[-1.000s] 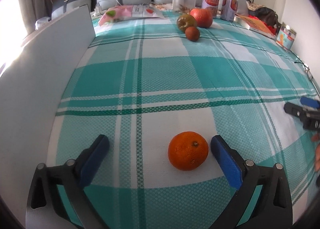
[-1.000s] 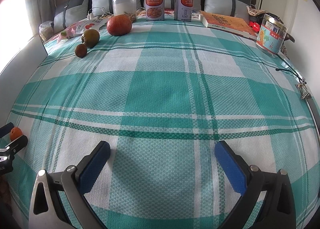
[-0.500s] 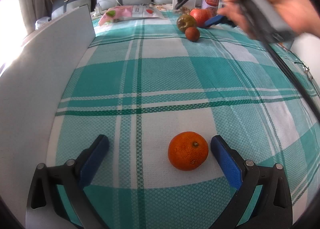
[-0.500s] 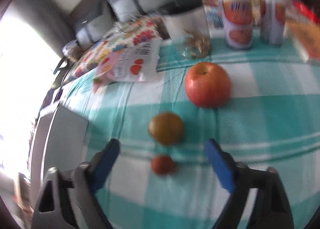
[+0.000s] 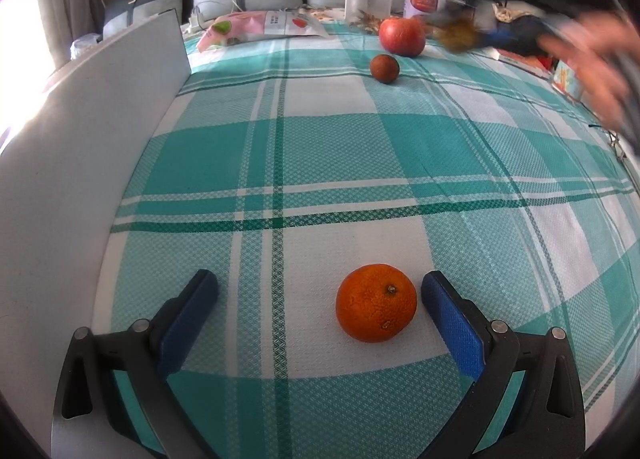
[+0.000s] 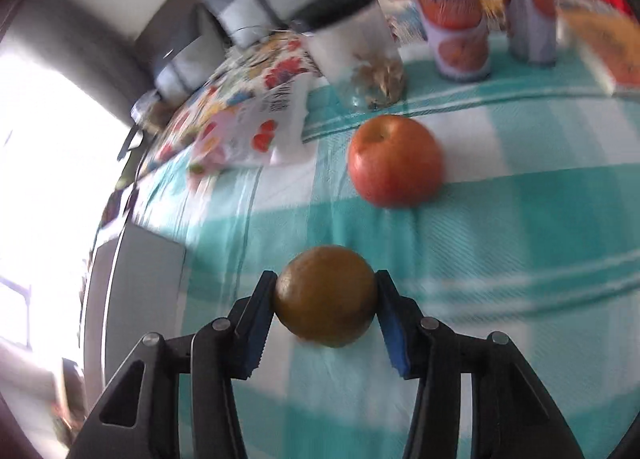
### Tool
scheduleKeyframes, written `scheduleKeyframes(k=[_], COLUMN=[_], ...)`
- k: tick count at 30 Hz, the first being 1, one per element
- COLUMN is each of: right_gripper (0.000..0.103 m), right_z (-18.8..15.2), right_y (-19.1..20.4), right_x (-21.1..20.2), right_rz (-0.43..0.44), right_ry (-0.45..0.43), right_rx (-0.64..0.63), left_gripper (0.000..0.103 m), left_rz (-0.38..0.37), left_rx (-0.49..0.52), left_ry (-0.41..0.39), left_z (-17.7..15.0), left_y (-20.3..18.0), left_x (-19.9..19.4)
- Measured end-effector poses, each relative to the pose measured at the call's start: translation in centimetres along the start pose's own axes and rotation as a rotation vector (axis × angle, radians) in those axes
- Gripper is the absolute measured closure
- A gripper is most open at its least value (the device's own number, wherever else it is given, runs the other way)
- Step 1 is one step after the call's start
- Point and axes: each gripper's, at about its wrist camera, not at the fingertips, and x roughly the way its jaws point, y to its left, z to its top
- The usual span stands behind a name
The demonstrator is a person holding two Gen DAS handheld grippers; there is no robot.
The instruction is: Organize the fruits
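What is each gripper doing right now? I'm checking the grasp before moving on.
Left gripper: open, the orange loose between its jaws.
Right gripper: just closed on the greenish-brown fruit.

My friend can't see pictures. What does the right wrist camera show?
The right claw squeezes a greenish-brown fruit between its blue pads, having just been closing on it. Behind it a red apple sits on a teal checked cloth, with a snack bag, a jar and cans further back, all blurry.

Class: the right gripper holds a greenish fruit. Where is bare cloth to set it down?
Free: the wide checked cloth between the orange and the small brown fruit, right of the white board. Crowded: the far edge around the apple, jar and cans.
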Motion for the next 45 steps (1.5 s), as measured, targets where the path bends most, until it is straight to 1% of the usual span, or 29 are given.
scheduleKeyframes(k=[2,3,4,5,7,9,11,12,15,17,18,19,20,21,22,23,24,26,28,30,45], right_gripper=[0.054,0.054,0.054,0.054,0.054,0.054,0.054,0.054,0.054,0.054,0.052,0.046,0.042,0.031,0.013,0.007,0.003,0.003,0.0,0.0,0.0], right_z=[-4.2,-5.7,-8.5,-10.1,-14.2,-17.1,-19.3,-20.1,-21.2,-21.9,-22.0,-22.4,-22.9,-23.1,-23.4,-23.5,-23.7,-24.1,-24.2,-24.1,-24.1], right_y=[0.0,-0.3,-0.6,-1.1,-1.6,-1.8,-1.7,-1.6,-1.5,-1.9,-1.8,-1.9,-1.6,-1.5,-1.3,-1.1,-1.0,-0.6,-0.3,-0.5,-0.5], right_x=[-3.1,-4.0,-4.8,-5.6,-6.1,-6.2,-7.1,-7.3,-7.5,-7.9,-7.7,-7.5,-7.6,-7.7,-7.5,-7.4,-7.2,-6.8,-6.6,-6.5,-6.4], right_rz=[-0.068,-0.097,-0.143,-0.157,-0.195,-0.224,-0.238,-0.247,-0.267,-0.258,-0.257,-0.259,-0.261,-0.265,-0.275,-0.277,-0.276,-0.299,-0.318,-0.314,-0.319], right_ry=[-0.017,-0.022,-0.031,-0.032,-0.03,-0.031,-0.075,-0.082,-0.087,-0.09,-0.088,-0.082,-0.092,-0.097,-0.092,-0.085,-0.076,-0.072,-0.073,-0.075,-0.077], right_rx=[-0.136,-0.176,-0.236,-0.26,-0.308,-0.343,-0.372,-0.381,-0.372,-0.337,-0.329,-0.32,-0.323,-0.326,-0.327,-0.327,-0.326,-0.342,-0.352,-0.332,-0.333], left_gripper=[0.0,0.0,0.0,0.0,0.0,0.0,0.0,0.0,0.0,0.0,0.0,0.0,0.0,0.0,0.0,0.0,0.0,0.0,0.0,0.0,0.0], left_rz=[0.0,0.0,0.0,0.0,0.0,0.001,0.0,0.0,0.0,0.0,0.001,0.001,0.001,0.0,0.0,0.0,0.0,0.001,0.001,0.0,0.001], left_rx=[0.0,0.0,0.0,0.0,0.0,0.0,-0.001,-0.001,-0.001,-0.001,-0.001,-0.001,-0.001,-0.002,-0.002,-0.002,-0.002,-0.002,-0.002,-0.002,-0.003], left_ry=[0.0,0.0,0.0,0.0,0.0,0.0,0.0,0.0,0.0,0.0,0.0,0.0,0.0,0.0,0.0,0.0,0.0,0.0,0.0,0.0,0.0], left_z=[0.0,0.0,0.0,0.0,0.0,0.0,0.0,0.0,0.0,0.0,0.0,0.0,0.0,0.0,0.0,0.0,0.0,0.0,0.0,0.0,0.0], left_y=[0.0,0.0,0.0,0.0,0.0,0.0,0.0,0.0,0.0,0.0,0.0,0.0,0.0,0.0,0.0,0.0,0.0,0.0,0.0,0.0,0.0], left_x=[0.0,0.0,0.0,0.0,0.0,0.0,0.0,0.0,0.0,0.0,0.0,0.0,0.0,0.0,0.0,0.0,0.0,0.0,0.0,0.0,0.0])
